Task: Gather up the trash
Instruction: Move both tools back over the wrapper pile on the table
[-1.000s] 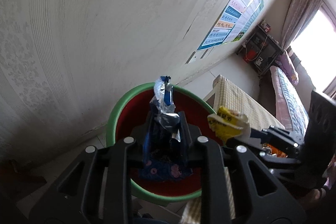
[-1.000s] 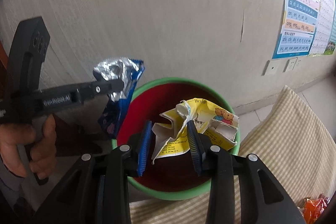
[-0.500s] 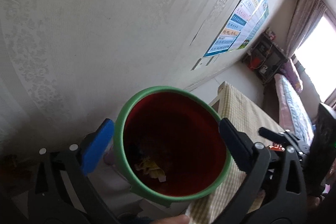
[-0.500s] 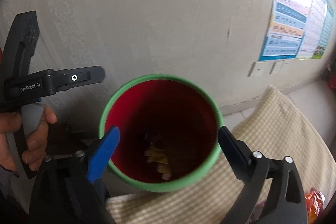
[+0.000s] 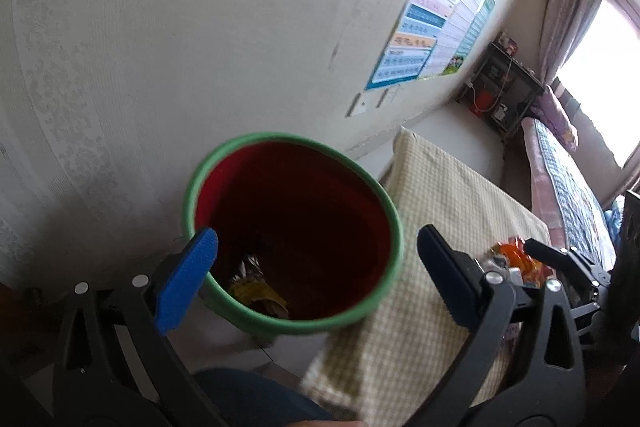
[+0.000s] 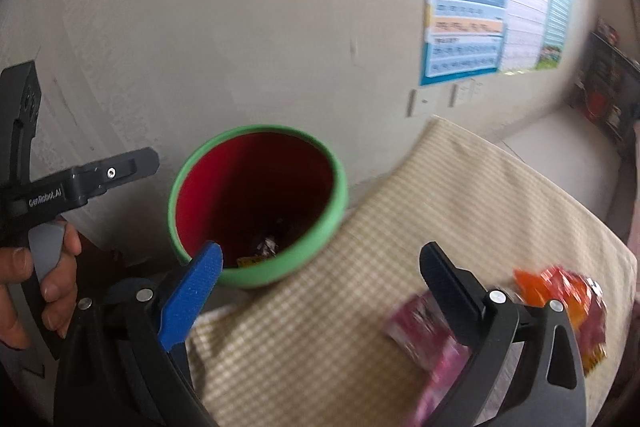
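Trash bin [image 5: 390, 223], green-rimmed with a red inside, stands on the floor against the pale wall [image 5: 160, 47], just beside the corner of the table [image 5: 452, 211] under its checked cloth. My left gripper [image 5: 316, 259] hangs over the bin's mouth; its jaws stand wide apart with nothing between them but the view down into the bin. At the bin's bottom lie crumpled wrappers [image 5: 256, 287], one yellow, one silvery; more detail is lost in shadow. My right gripper [image 6: 320, 271] is over the cloth's edge near the bin; its jaws are opening, nearly at full spread, and nothing sits between the pads. Below and to the right of it, on the cloth, lie a pink packet [image 6: 420, 331], blurred, and an orange-red packet [image 6: 560, 291] just beside it. In the right wrist view my left hand [image 6: 36, 283] wraps the handle of the left gripper, beside the bin. A blue-bordered chart [image 5: 432, 31] hangs on the wall, with wall sockets [image 5: 358, 105] under it. A dark shelf [image 5: 500, 87] and a bed [image 5: 568, 179] stand farther back by the bright window [image 5: 604, 67].
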Demonstrator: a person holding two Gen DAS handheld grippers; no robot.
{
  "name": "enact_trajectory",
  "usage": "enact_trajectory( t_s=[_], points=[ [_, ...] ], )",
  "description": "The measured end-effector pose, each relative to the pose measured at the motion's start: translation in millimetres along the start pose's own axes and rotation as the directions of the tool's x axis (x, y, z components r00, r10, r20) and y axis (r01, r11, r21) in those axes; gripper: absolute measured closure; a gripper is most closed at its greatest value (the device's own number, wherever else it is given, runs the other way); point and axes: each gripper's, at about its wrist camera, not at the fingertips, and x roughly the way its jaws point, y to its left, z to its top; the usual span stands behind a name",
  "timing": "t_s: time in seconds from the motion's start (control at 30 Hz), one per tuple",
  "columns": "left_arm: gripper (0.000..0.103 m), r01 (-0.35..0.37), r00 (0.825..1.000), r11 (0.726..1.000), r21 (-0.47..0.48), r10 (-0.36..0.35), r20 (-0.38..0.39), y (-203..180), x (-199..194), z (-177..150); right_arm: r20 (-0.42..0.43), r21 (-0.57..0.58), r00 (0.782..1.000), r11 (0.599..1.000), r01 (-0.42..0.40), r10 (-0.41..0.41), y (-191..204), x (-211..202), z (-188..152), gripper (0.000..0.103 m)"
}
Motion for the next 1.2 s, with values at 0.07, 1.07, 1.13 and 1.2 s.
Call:
enact_trajectory(
  t_s=[0.07, 1.07, 1.13, 1.2],
  points=[
    [0.005, -0.009, 1.000, 1.000, 0.016, 0.010, -0.014, -11, 0, -9, 0.009, 0.023, 1.000, 1.000, 0.013, -0.013, -7, -15, -7, 0.007],
    [0.005, 0.154, 0.960, 0.966, 0.208, -0.096, -0.263, -190, 24, -112, -0.074, 0.320, 0.942, 0.887, 0.333, -0.327, -161, -149, -156, 0.007],
    [0.005, 0.162, 0.958, 0.965, 0.206, -0.104, -0.266, -194, 25, -112, -0.116, 0.327, 0.945, 0.886, 0.328, -0.306, -167, -146, -163, 0.007],
    [0.005, 0.189, 0.954, 0.962, 0.200, -0.131, -0.270, -198, 26, -114, -0.138, 0.345, 0.949, 0.884, 0.315, -0.284, -174, -145, -172, 0.007]
  ],
)
